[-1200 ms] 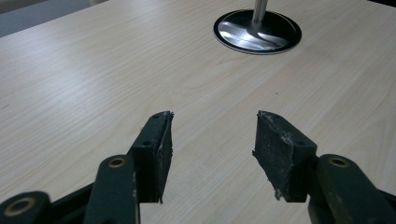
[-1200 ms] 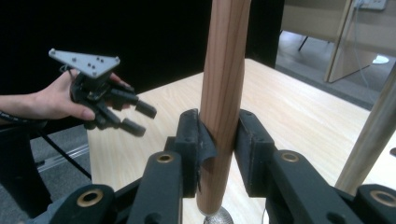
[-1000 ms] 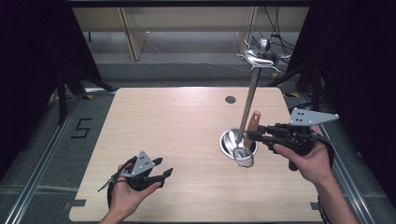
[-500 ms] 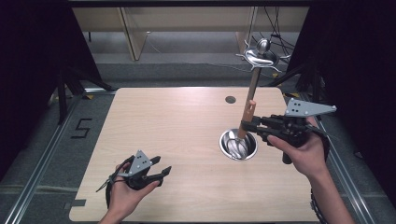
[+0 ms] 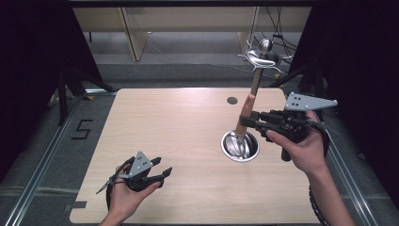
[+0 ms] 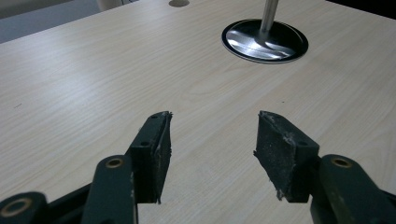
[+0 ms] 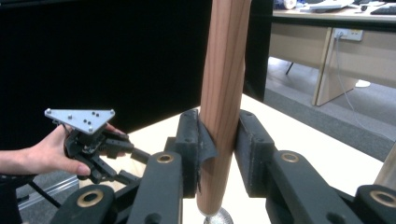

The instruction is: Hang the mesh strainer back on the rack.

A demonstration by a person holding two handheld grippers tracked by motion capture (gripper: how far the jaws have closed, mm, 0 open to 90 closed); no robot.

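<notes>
jaws of the right gripper [image 5: 250, 118] at frame right clamp a wooden handle [image 7: 223, 93]; left gripper [image 5: 160, 172], lower left, gapes wide, empty.

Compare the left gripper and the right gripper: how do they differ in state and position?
The left gripper is open and grips nothing; the right gripper is shut on the wooden handle. The left gripper sits low near the table's front edge; the right gripper is beside the metal stand. Each is held by one hand.
</notes>
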